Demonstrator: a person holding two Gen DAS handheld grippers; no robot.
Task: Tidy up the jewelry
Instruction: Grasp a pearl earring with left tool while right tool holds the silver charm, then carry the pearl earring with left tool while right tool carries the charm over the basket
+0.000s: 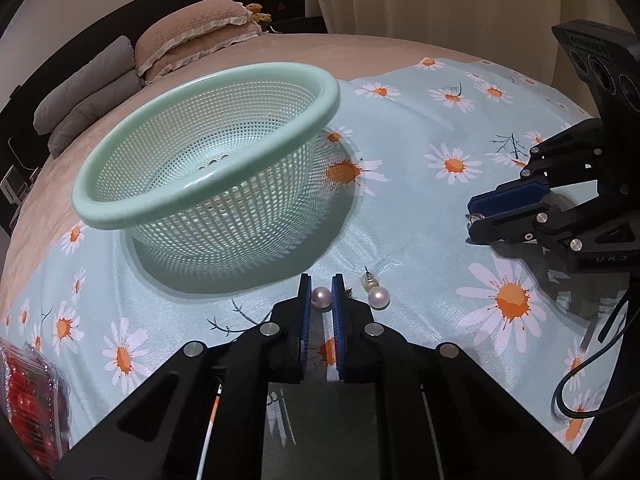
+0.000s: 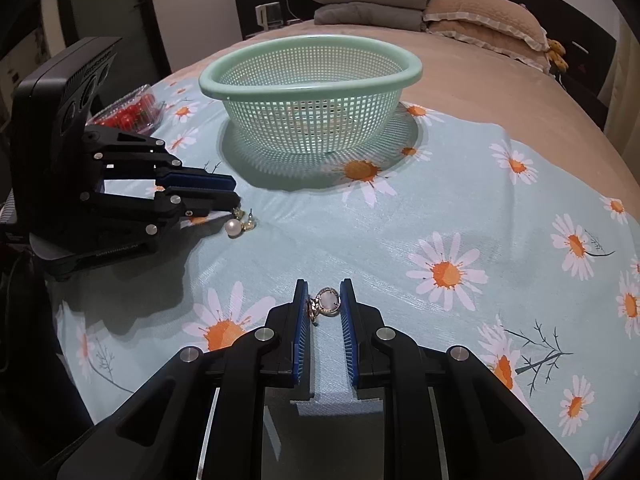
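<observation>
A mint green mesh basket (image 1: 208, 148) (image 2: 312, 80) stands on the daisy-print cloth. My left gripper (image 1: 321, 296) is low on the cloth, its blue pads closed around a pearl earring (image 1: 321, 297). A second pearl earring (image 1: 378, 297) (image 2: 233, 227) lies just right of it with a gold clasp piece (image 1: 369, 281) beside it. My right gripper (image 2: 324, 303) holds a gold-rimmed oval pendant earring (image 2: 328, 302) between its pads, just above the cloth; in the left wrist view it (image 1: 478, 216) is at the right.
A clear plastic box of red cherry tomatoes (image 2: 132, 112) (image 1: 28, 396) sits at the cloth's edge. Grey folded blankets (image 2: 368, 0) and beige pillows (image 2: 484, 16) lie at the head of the bed. A black cable (image 1: 580, 380) trails by the right gripper.
</observation>
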